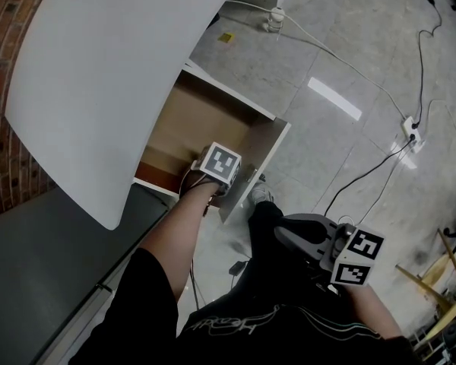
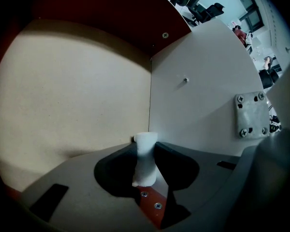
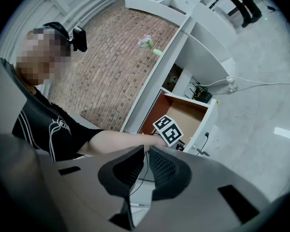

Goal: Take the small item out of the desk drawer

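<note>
the small white cylindrical item [image 2: 146, 140] is clamped between the pads of the left claw [image 2: 146, 151], which is closed partway onto it. it sits at the near end of the open white-fronted wooden desk drawer [image 1: 260, 162], close to a white wall. whether it rests on the drawer floor cannot be told. the grip should be held firm and the claw raised straight up, clear of that wall and the curved white table [image 1: 114, 74] edge. the right claw [image 3: 146, 153] is nearly closed and empty, well apart.
</note>
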`<action>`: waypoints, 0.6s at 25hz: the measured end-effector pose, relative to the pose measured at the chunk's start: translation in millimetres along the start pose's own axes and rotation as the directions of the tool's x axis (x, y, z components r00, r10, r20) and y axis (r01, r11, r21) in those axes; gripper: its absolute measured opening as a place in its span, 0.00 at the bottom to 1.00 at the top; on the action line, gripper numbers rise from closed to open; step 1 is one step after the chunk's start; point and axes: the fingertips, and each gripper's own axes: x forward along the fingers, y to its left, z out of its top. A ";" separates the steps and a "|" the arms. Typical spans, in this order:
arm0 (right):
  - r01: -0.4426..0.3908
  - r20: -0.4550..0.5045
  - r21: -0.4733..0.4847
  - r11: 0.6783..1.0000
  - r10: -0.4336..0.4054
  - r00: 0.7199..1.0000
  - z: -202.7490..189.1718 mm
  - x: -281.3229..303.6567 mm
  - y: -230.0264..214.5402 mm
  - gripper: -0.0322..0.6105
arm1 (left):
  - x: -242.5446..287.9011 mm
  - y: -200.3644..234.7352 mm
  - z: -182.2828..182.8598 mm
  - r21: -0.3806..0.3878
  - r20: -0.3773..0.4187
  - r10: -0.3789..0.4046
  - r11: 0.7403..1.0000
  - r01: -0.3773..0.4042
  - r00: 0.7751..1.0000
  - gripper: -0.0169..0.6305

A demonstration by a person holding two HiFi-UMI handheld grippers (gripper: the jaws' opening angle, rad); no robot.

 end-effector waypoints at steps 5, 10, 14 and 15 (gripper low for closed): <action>0.014 -0.018 -0.007 1.000 -0.015 1.000 -3.1 7.1 -3.8 0.15 | -1.6 -0.8 -3.3 0.015 0.002 0.013 1.000 -0.013 1.000 0.23; 0.015 -0.021 -0.012 1.000 -0.015 1.000 -5.8 7.7 1.8 0.14 | -15.9 3.2 -5.7 -0.011 0.041 0.024 1.000 -0.023 0.999 0.23; 0.004 -0.018 -0.007 1.000 -0.004 1.000 -7.1 8.8 12.1 0.15 | -40.7 -2.1 -0.7 -0.027 0.099 0.015 1.000 -0.013 0.995 0.23; -0.002 -0.015 -0.003 1.000 0.002 1.000 -7.0 9.6 16.0 0.15 | -48.3 -4.0 1.4 -0.027 0.119 0.016 1.000 -0.012 0.993 0.23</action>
